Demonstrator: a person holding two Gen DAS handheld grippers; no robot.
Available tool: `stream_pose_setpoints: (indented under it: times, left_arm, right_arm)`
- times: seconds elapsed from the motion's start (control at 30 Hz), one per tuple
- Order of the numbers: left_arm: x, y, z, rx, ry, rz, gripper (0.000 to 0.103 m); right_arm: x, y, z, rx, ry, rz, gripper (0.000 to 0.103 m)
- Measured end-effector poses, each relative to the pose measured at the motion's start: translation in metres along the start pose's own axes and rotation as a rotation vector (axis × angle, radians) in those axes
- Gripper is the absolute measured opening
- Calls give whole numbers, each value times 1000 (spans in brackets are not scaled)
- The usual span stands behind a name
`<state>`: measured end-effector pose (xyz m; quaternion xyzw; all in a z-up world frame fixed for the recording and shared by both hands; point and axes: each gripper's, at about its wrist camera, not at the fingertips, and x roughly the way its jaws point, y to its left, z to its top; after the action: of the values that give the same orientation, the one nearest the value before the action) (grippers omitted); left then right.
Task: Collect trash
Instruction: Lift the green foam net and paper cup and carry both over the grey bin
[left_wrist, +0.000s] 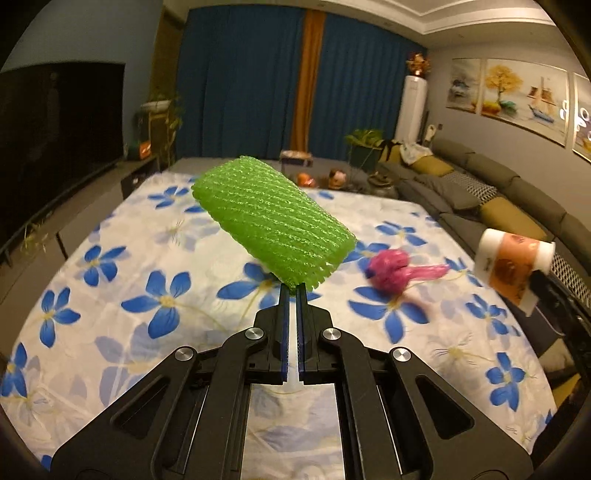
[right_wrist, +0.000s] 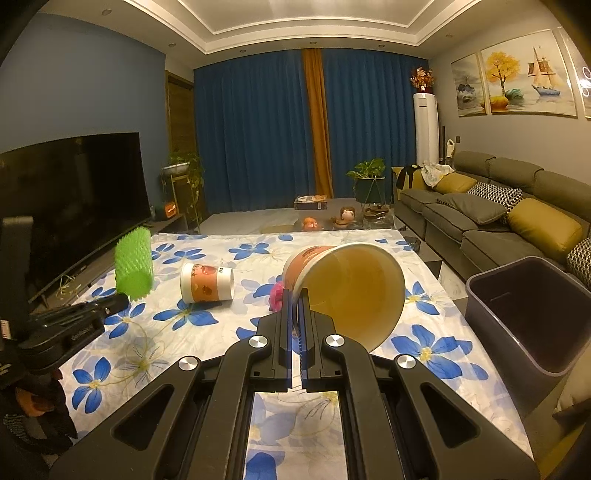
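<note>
As we are looking along the left gripper (left_wrist: 291, 291), we are seeing its fingers pinched tight on the lower edge of a green foam sleeve (left_wrist: 273, 229), which is hanging clear above the flowered tablecloth (left_wrist: 110, 295). Just beyond it a crumpled pink wrapper (left_wrist: 395, 271) is lying on the cloth, blurred. At the right edge a paper cup (left_wrist: 513, 264) is being held up in the air by the other tool.

Turning to the right wrist view, we are seeing the right gripper (right_wrist: 295, 299) clamped on the rim of that paper cup (right_wrist: 347, 291) — its mouth is tilting toward us and looks empty. A second paper cup (right_wrist: 207, 282) is lying on its side on the cloth, well apart from both tools. The pink wrapper (right_wrist: 275, 295) is peeking out behind the held cup. A dark bin (right_wrist: 532, 314) is standing beside the table on the right, and nothing is showing in the part of it we can see.

We are judging the job as barely begun — two pieces lifted, none binned, and the fallen cup and wrapper still waiting.
</note>
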<state>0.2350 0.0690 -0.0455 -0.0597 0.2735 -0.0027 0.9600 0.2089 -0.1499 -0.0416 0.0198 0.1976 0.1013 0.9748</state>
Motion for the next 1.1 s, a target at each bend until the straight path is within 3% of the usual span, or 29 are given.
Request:
stream_pose_setpoints:
  times: [0.43, 1.1]
  left_arm:
    - [-21, -59, 5, 94, -45, -44, 2]
    - [-23, -148, 3, 200, -61, -140, 3]
  right_arm:
    - [-31, -26, 4, -7, -40, -26, 4]
    - [-58, -89, 3, 14, -57, -115, 4]
